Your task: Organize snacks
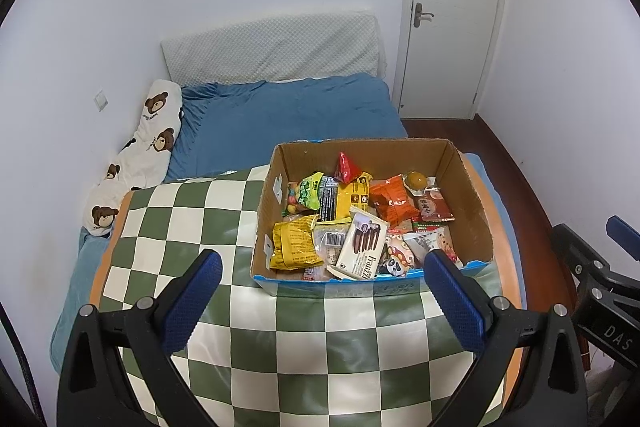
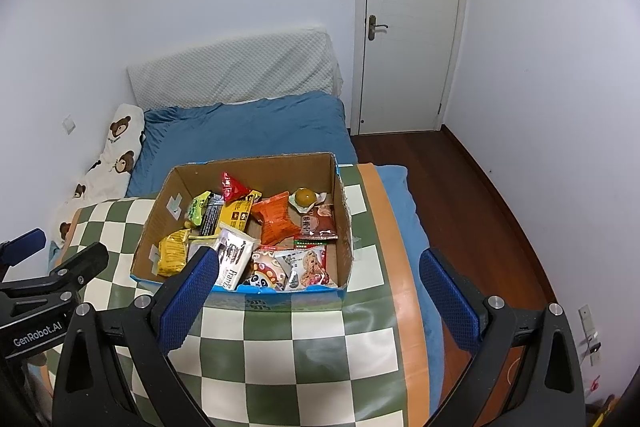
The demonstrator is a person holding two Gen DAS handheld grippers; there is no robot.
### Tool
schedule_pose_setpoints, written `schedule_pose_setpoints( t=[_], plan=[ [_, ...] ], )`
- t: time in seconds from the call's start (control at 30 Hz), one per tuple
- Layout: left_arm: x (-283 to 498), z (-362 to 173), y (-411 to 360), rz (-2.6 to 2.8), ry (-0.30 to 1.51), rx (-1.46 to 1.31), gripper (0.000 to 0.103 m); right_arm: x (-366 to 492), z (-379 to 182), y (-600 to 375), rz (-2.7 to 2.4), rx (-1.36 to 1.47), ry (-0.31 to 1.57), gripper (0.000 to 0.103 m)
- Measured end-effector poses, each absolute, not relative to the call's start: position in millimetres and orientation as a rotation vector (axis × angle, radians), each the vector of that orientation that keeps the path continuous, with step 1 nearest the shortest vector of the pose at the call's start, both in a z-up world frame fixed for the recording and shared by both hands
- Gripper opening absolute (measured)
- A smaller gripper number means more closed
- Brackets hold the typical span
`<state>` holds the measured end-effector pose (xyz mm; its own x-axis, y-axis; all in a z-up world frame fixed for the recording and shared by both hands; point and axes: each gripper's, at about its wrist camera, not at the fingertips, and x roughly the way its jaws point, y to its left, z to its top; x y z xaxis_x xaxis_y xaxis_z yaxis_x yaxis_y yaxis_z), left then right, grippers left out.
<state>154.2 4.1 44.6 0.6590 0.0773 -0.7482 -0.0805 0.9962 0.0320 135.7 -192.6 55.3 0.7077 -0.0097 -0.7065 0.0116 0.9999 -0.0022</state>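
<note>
An open cardboard box (image 1: 468,203) (image 2: 160,211) stands on a green-and-white checkered cloth (image 1: 192,219) (image 2: 304,355). Several snack packets fill it: a yellow bag (image 1: 294,243) (image 2: 173,257), a white Franzzi biscuit pack (image 1: 362,247) (image 2: 234,263), an orange bag (image 1: 392,203) (image 2: 276,219), a red triangular packet (image 1: 347,167) (image 2: 233,187) and a panda packet (image 1: 396,259) (image 2: 262,273). My left gripper (image 1: 324,267) hovers open just in front of the box. My right gripper (image 2: 320,267) is open too, near the box's front right corner. Neither holds anything.
The cloth covers a low table (image 1: 500,223) set over a bed with a blue sheet (image 1: 288,111). A bear-print pillow (image 1: 148,143) lies at the left, a white headboard cushion (image 1: 272,47) and a shut door (image 1: 452,15) behind. Wooden floor (image 2: 460,195) runs along the right.
</note>
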Motion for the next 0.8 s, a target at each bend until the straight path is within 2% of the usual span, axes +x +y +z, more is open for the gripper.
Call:
schedule_pose_setpoints(
  t=[0.8],
  plan=[
    [140.2, 55.0, 4.4, 0.098, 0.837, -0.009, 0.103, 126.4, 59.8, -191.7, 0.002, 0.015, 0.786, 0.102]
  ],
)
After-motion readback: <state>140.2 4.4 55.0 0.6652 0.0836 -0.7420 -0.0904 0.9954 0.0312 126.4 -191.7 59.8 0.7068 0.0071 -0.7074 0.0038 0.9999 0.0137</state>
